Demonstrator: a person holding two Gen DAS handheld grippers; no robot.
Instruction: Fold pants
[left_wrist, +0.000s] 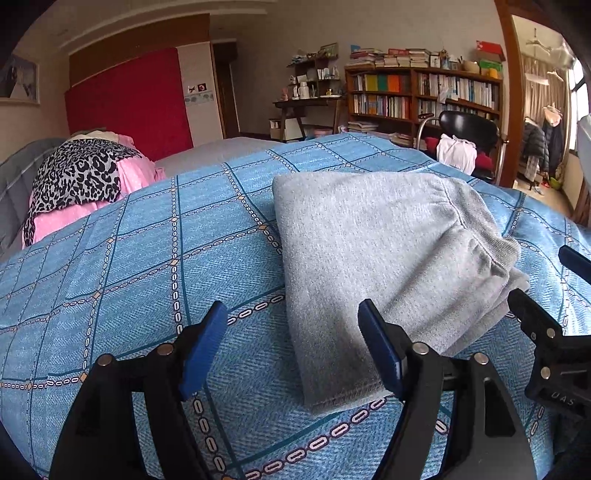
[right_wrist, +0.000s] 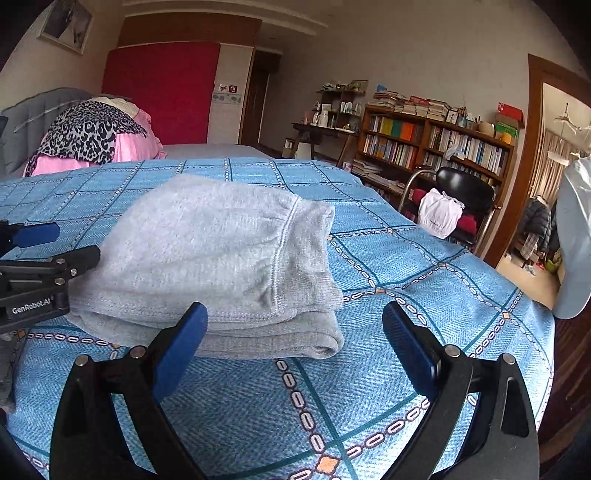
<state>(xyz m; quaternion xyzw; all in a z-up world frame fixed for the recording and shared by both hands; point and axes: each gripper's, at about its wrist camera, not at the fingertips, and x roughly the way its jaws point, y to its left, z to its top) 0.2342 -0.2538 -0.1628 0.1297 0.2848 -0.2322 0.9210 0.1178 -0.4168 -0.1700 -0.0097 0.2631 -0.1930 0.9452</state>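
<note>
The grey sweatpants (left_wrist: 376, 243) lie folded in a compact stack on the blue checked bedspread (left_wrist: 147, 258); the elastic waistband is on top at the right. My left gripper (left_wrist: 291, 317) is open and empty, just above the stack's near left corner. My right gripper (right_wrist: 291, 325) is open and empty, at the stack's near right corner (right_wrist: 229, 258). Each gripper shows at the edge of the other's view: the right gripper in the left wrist view (left_wrist: 546, 288), the left gripper in the right wrist view (right_wrist: 66, 243).
A leopard-print cloth over pink bedding (left_wrist: 85, 181) is piled at the head of the bed. A black chair with white and red clothes (right_wrist: 450, 206) stands past the bed's right edge. A bookshelf (right_wrist: 436, 147) and desk line the far wall.
</note>
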